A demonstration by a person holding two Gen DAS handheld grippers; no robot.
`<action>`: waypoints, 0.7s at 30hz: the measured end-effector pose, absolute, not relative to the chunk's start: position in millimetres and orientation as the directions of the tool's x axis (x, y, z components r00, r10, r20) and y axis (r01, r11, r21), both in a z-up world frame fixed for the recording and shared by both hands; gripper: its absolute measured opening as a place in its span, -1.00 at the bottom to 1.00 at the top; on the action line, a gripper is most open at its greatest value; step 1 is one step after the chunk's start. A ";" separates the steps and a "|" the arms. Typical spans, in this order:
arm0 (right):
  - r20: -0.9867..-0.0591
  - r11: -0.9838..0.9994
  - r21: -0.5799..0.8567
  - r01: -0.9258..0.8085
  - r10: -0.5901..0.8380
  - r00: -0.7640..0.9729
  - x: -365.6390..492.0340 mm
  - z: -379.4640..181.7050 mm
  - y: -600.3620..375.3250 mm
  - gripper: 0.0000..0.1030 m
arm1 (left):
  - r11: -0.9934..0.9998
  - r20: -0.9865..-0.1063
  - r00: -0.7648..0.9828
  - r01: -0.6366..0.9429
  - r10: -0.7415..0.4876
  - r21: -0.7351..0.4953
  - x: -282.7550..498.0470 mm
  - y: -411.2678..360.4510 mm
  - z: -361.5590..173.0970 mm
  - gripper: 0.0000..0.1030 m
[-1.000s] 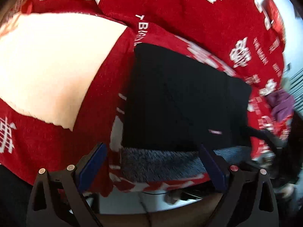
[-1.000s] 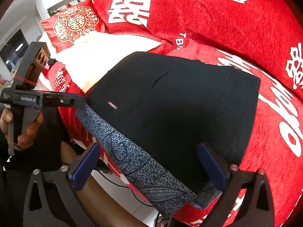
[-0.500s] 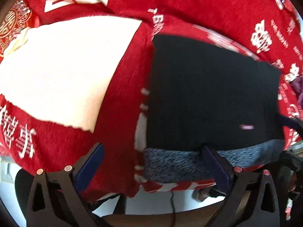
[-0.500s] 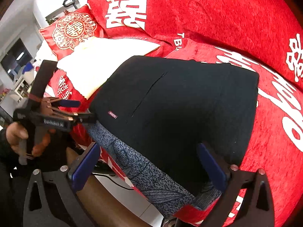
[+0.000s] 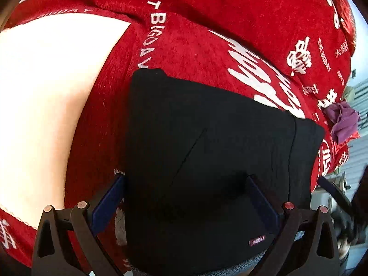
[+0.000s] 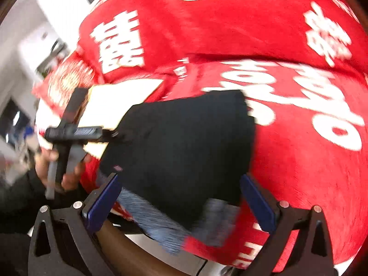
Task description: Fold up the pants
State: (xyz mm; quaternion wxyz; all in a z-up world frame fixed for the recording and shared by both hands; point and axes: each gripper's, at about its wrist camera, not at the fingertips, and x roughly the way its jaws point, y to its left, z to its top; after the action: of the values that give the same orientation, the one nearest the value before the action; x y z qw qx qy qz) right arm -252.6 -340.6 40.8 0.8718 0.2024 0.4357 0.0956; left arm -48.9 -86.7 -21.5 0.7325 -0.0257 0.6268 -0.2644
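Observation:
Black folded pants (image 5: 207,156) lie flat on a red bedspread (image 5: 230,23), with a small red label near their front edge. My left gripper (image 5: 184,178) hangs open just above the pants' near half; one blue pad is at their left edge and the other is over the cloth. In the blurred right wrist view the pants (image 6: 184,142) lie ahead of my right gripper (image 6: 179,179), whose pads stand wide apart and hold nothing. There a hand holds the left gripper (image 6: 73,133) at the pants' left edge.
A grey patterned cloth (image 6: 156,218) sticks out under the pants at the bed's front edge. A cream cloth (image 5: 46,103) lies left of the pants, with a red cushion (image 6: 66,80) behind it. Purple fabric (image 5: 342,122) lies at the far right. White floor (image 6: 161,246) shows below the edge.
The left gripper has come in low over the pants, which now fill the space between its pads. The right wrist view has rolled and blurred, and the pants look smaller in it.

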 end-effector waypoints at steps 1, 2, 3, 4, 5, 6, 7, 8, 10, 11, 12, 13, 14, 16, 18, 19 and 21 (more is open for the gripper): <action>-0.730 0.889 0.454 0.057 0.334 0.596 -254.9 34.7 -355.7 0.99 | 0.858 -0.905 0.075 0.358 -0.419 -0.368 -53.5 -84.2 -21.0 1.00; -0.734 0.882 0.464 0.085 0.330 0.594 -254.9 32.7 -363.7 0.99 | 0.858 -0.906 0.075 0.361 -0.417 -0.366 -54.8 -83.3 -21.1 1.00; -0.734 0.872 0.475 0.116 0.321 0.599 -255.7 31.2 -371.8 0.99 | 0.858 -0.907 0.076 0.366 -0.414 -0.361 -56.9 -83.0 -22.3 1.00; -0.723 0.862 0.488 0.139 0.310 0.617 -255.3 33.7 -377.9 0.99 | 0.857 -0.906 0.079 0.369 -0.415 -0.360 -58.4 -84.6 -21.9 1.00; -0.696 0.850 0.510 0.131 0.319 0.644 -252.7 39.8 -379.9 0.99 | 0.855 -0.904 0.083 0.370 -0.419 -0.363 -56.8 -87.9 -20.3 1.00; -0.656 0.839 0.536 0.094 0.343 0.673 -247.1 49.8 -377.4 0.99 | 0.856 -0.901 0.088 0.363 -0.426 -0.369 -59.9 -87.3 -19.7 1.00; -0.611 0.831 0.555 0.035 0.378 0.696 -239.6 61.4 -370.2 0.99 | 0.858 -0.898 0.089 0.349 -0.432 -0.378 -61.3 -85.8 -20.9 1.00; -0.572 0.826 0.563 -0.035 0.420 0.705 -228.6 73.1 -358.9 0.99 | 0.860 -0.894 0.089 0.331 -0.439 -0.389 -60.0 -83.1 -22.1 1.00; -0.521 0.800 0.581 -0.150 0.507 0.687 -199.8 80.1 -344.0 0.99 | 0.863 -0.891 0.094 0.313 -0.445 -0.398 -58.4 -82.1 -22.8 1.00; -0.527 0.800 0.578 -0.159 0.515 0.676 -184.7 73.6 -343.5 0.99 | 0.864 -0.890 0.095 0.307 -0.446 -0.400 -58.7 -81.5 -23.1 1.00; -0.558 0.817 0.560 -0.136 0.493 0.667 -170.8 63.6 -345.9 0.99 | 0.864 -0.889 0.095 0.301 -0.448 -0.403 -60.2 -80.3 -22.4 1.00; -0.628 0.851 0.518 -0.084 0.445 0.639 -152.4 44.2 -350.6 0.99 | 0.865 -0.889 0.096 0.298 -0.447 -0.403 -62.0 -79.8 -22.0 1.00; -0.690 0.871 0.490 -0.028 0.408 0.598 -140.7 25.1 -355.4 0.98 | 0.865 -0.891 0.093 0.303 -0.444 -0.399 -64.1 -80.7 -21.5 1.00; -0.684 0.857 0.516 0.009 0.405 0.607 -142.2 12.9 -370.0 0.99 | 0.873 -0.905 0.117 0.338 -0.410 -0.351 -69.4 -83.9 -17.7 1.00; -0.644 0.840 0.542 -0.003 0.419 0.640 -160.1 25.6 -378.5 0.99 | 0.871 -0.906 0.144 0.370 -0.399 -0.324 -71.5 -84.0 -12.0 1.00; -0.642 0.842 0.540 0.001 0.411 0.648 -169.0 29.4 -382.8 0.99 | 0.866 -0.905 0.141 0.379 -0.402 -0.326 -69.2 -85.6 -12.4 1.00; -0.655 0.843 0.537 0.033 0.392 0.646 -193.4 27.8 -392.6 0.99 | 0.856 -0.900 0.109 0.377 -0.421 -0.354 -62.3 -88.3 -18.1 1.00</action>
State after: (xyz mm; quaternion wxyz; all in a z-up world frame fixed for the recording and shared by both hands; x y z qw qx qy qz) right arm -193.4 -392.6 27.8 0.8689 0.2606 0.4080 0.1032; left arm -62.3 -88.3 -18.1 0.7445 -0.0179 0.6111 -0.2682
